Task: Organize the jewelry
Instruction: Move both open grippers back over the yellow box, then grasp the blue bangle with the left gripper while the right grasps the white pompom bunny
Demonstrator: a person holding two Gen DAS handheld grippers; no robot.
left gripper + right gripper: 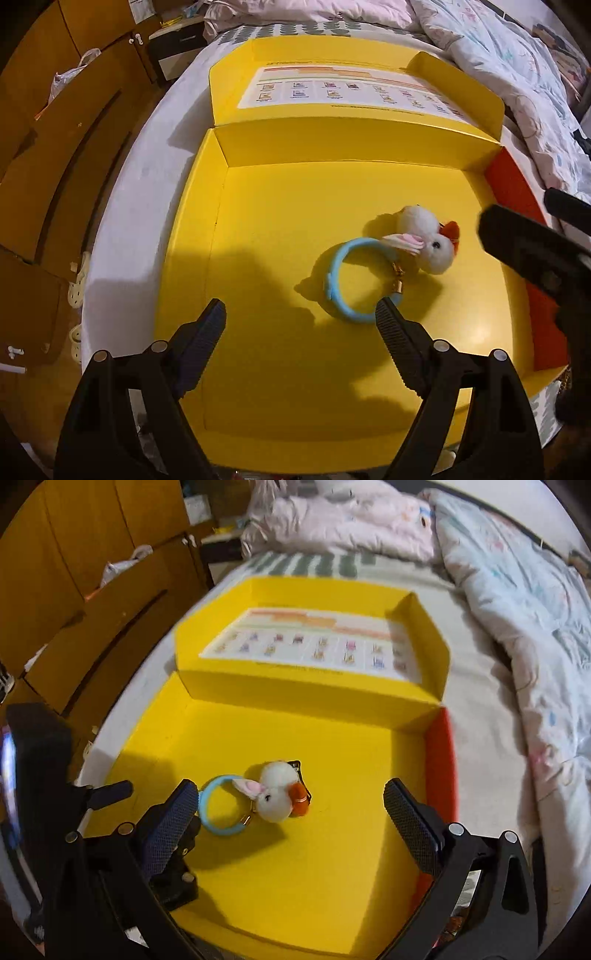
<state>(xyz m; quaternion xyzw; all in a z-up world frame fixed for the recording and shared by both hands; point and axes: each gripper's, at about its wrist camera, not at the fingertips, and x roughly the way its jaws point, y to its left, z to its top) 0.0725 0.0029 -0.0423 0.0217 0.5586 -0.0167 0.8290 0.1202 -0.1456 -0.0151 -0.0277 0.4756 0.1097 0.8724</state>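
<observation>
A light blue bracelet (336, 266) lies on the floor of an open yellow box (332, 147), with a white fluffy bunny charm (436, 251) and a small orange carrot attached. My left gripper (301, 314) is open above the box floor; its right fingertip overlaps the bracelet's near edge and nothing sits between the pads. The right gripper (535, 254) comes in from the right of the charm. In the right wrist view the right gripper (291, 790) is open, with the bunny charm (273, 805) and bracelet (205, 808) just beyond its fingertips in the box (351, 709).
The box lies on a bed, its lid (332, 88) folded back with a printed sheet inside. Its right wall (506, 184) is red. Rumpled bedding (517, 609) lies behind and to the right. Wooden cupboards (55, 129) stand on the left, with sandals (77, 288) on the floor.
</observation>
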